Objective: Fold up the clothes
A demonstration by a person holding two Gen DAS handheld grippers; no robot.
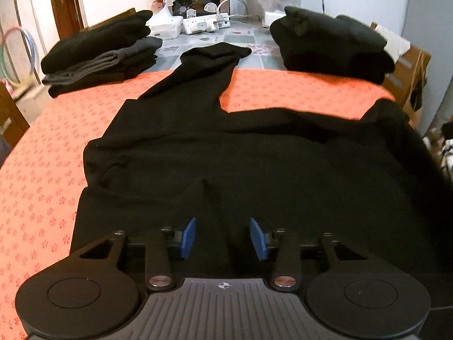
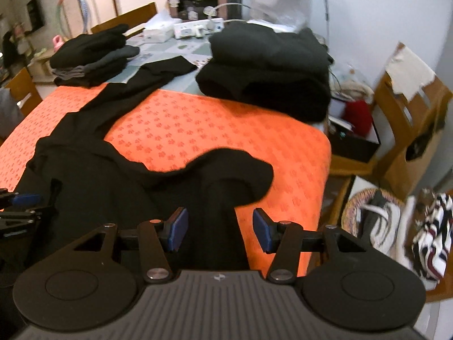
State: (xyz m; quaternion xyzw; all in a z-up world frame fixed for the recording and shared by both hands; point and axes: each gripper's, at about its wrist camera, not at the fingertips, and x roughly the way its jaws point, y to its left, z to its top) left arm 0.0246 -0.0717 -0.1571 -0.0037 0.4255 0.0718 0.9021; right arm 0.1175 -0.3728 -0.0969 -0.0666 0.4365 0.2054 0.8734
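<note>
A black garment (image 1: 226,155) lies spread on the orange cloth (image 1: 42,170) that covers the near part of the table. Its body fills the near side, one long sleeve (image 1: 203,73) runs away toward the far edge, and another sleeve (image 2: 226,167) curls out to the right.

The left gripper (image 1: 222,238) hangs over the near hem of the body. Its jaws stand partly apart, with dark fabric lying between the blue pads (image 1: 189,236), which do not visibly press on it. The right gripper (image 2: 220,232) sits further right, over the near end of the curled sleeve. Its jaws are a little wider apart, a strip of cloth runs up between them, and nothing is pinched.

The garment's long axis runs near to far, straight ahead of both grippers. The next fold probably turns on lifting the near edge and carrying it away along that line. Neither hand looks clearly nearer. The right one is better placed for the loose sleeve.

Two stacks of folded dark clothes (image 1: 102,53) (image 1: 331,48) sit at the far left and far right.
</note>
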